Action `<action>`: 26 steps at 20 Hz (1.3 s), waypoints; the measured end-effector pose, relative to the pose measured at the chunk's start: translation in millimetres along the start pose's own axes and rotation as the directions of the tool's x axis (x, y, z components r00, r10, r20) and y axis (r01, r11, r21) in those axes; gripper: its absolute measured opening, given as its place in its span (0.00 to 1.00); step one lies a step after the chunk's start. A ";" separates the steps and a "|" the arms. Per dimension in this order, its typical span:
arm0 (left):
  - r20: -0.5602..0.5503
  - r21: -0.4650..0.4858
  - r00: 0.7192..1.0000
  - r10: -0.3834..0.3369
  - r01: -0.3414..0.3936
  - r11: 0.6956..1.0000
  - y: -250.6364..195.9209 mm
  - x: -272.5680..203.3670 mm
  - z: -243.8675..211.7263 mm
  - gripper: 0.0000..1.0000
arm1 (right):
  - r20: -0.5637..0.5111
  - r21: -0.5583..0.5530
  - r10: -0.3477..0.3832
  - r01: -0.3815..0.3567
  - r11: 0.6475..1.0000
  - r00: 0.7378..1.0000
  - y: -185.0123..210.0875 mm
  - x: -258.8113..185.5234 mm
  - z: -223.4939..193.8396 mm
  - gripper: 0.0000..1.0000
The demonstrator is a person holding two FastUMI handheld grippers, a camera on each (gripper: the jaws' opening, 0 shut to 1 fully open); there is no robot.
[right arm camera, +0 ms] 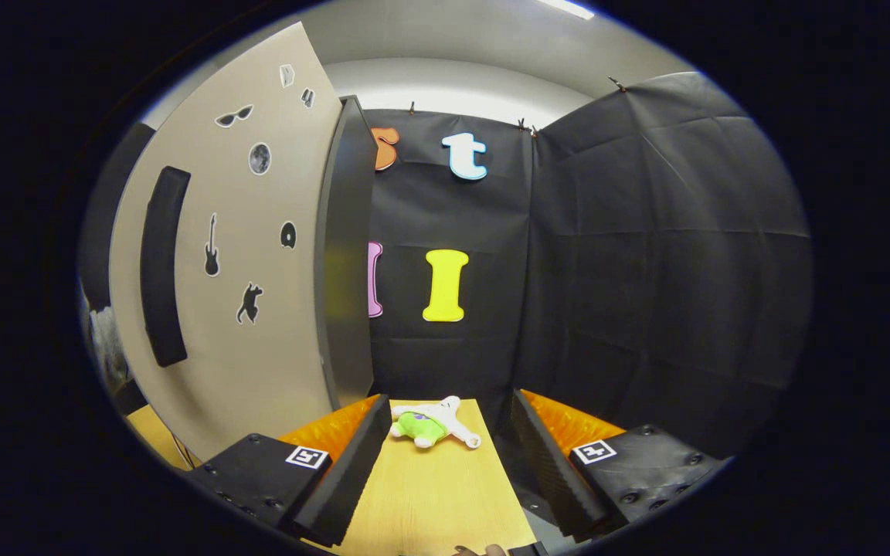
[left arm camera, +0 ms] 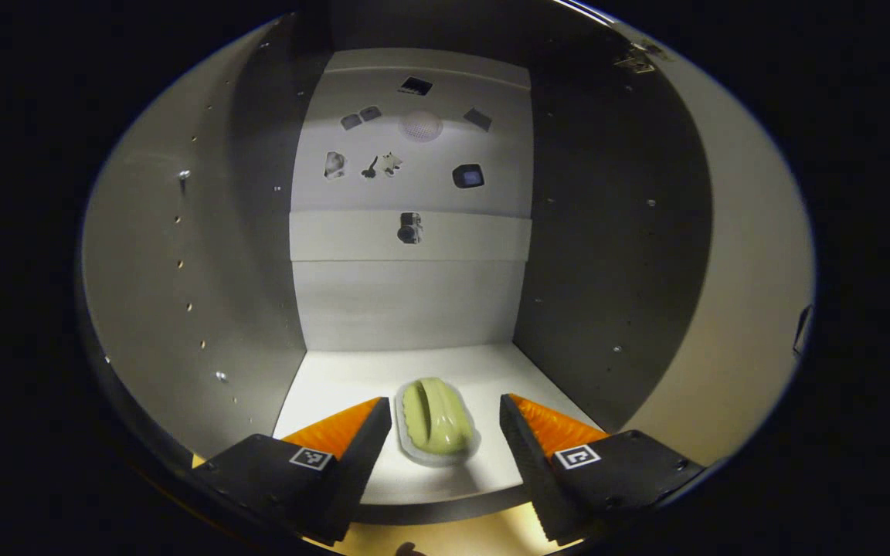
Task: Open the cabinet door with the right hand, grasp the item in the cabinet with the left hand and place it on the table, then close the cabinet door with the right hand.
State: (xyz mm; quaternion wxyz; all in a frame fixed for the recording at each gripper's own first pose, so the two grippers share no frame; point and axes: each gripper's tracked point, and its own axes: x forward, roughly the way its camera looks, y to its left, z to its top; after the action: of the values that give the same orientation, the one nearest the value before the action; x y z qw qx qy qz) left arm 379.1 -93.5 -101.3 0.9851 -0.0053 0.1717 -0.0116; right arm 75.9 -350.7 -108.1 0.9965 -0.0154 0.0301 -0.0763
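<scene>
Looking into the open cabinet, the left gripper view shows the left gripper at the front edge of the cabinet's pale shelf, its jaws spread wide. Between the two fingers, touching neither, lies the item: a green, ridged, rounded object resting on a whitish oval base, set near the front edge of the shelf and roughly centred between the side walls. The back panel carries several small dark stickers in its upper part, and a small dark fitting sits on a horizontal strip across its middle. Rows of small holes run down both side walls.

In the right gripper view, the right gripper is held over the wooden bench, its jaws likewise wide and holding nothing. Left of it stands the cabinet door, swung open, its pale face bearing a long dark handle and black silhouette stickers, among them a guitar and sunglasses. A small plush toy, green and white, lies on the bench near its far end, between the fingers in the picture but beyond them and apart from both. The black cloth wall closes the scene behind the bench.
</scene>
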 end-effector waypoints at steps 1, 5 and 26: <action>-0.016 0.008 1.000 0.006 -0.006 1.000 -0.4 7.7 -0.3 0.86 | -0.021 0.000 -0.021 0.021 1.000 1.000 -7.8 2.8 -6.4 0.98; -0.124 0.005 0.992 0.000 0.001 1.000 -8.3 37.9 -17.9 0.73 | -0.053 0.004 -0.064 0.064 0.998 0.997 -22.7 12.2 -18.7 0.98; -0.266 -0.030 0.958 0.111 -0.124 0.992 19.9 85.4 -39.1 0.23 | -0.064 -0.001 -0.059 0.059 0.998 0.996 -23.4 30.6 -28.7 0.97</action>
State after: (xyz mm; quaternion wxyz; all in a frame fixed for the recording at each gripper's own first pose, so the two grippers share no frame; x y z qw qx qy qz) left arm 446.6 -76.0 -167.3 0.9520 -0.0163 0.3014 0.0503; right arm 100.7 -379.2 -137.7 0.9924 -0.0133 0.0612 -0.1062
